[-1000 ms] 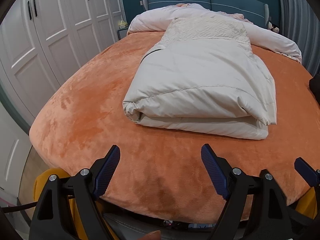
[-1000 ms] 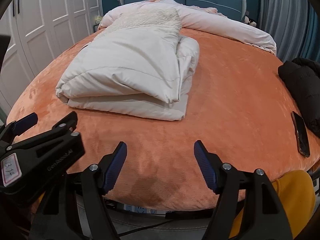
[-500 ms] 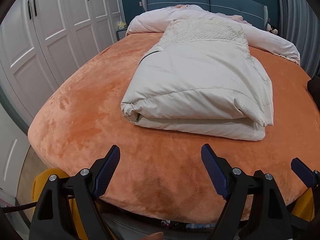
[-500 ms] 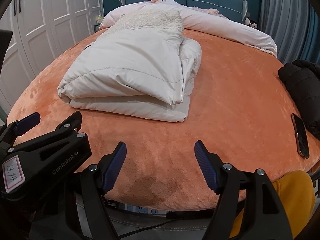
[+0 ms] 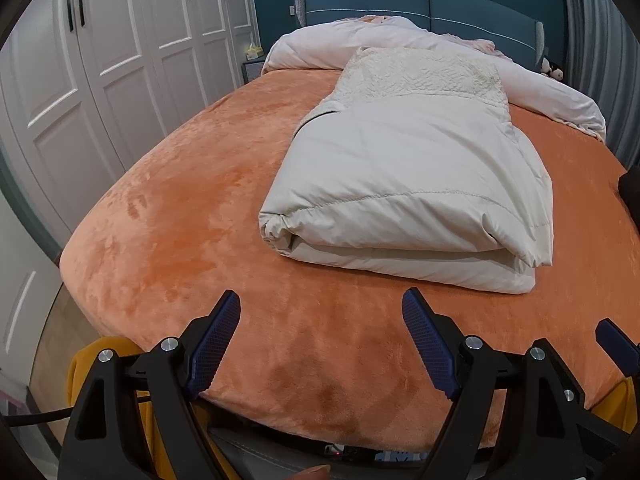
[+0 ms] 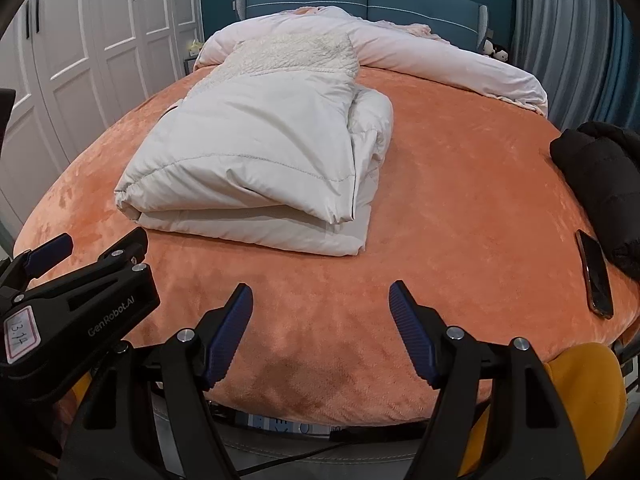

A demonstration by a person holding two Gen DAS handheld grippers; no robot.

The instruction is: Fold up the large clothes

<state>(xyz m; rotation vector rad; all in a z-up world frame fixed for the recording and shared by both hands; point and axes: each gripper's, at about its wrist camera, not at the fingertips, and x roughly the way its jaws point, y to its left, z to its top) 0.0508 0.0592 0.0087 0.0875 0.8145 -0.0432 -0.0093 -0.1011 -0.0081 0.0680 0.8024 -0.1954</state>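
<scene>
A cream padded coat (image 5: 408, 184) (image 6: 256, 168) lies folded into a thick rectangle on the orange bed (image 5: 180, 208) (image 6: 460, 200), its fleecy collar end toward the headboard. My left gripper (image 5: 322, 336) hangs open over the foot of the bed, short of the coat, with nothing between its blue pads. My right gripper (image 6: 320, 328) is open too, beside the left one, which shows at the left edge of the right wrist view as a black left gripper body (image 6: 76, 312). Neither gripper touches the coat.
A black garment (image 6: 600, 184) and a dark phone (image 6: 596, 276) lie at the bed's right edge. A pale rolled duvet (image 5: 400, 40) runs along the blue headboard (image 5: 400, 0). White wardrobe doors (image 5: 100, 60) stand to the left. Yellow fabric (image 6: 588, 384) shows below the grippers.
The view in both cameras has shifted only slightly; the coat sits a touch nearer in frame. Both grippers stay open as before.
</scene>
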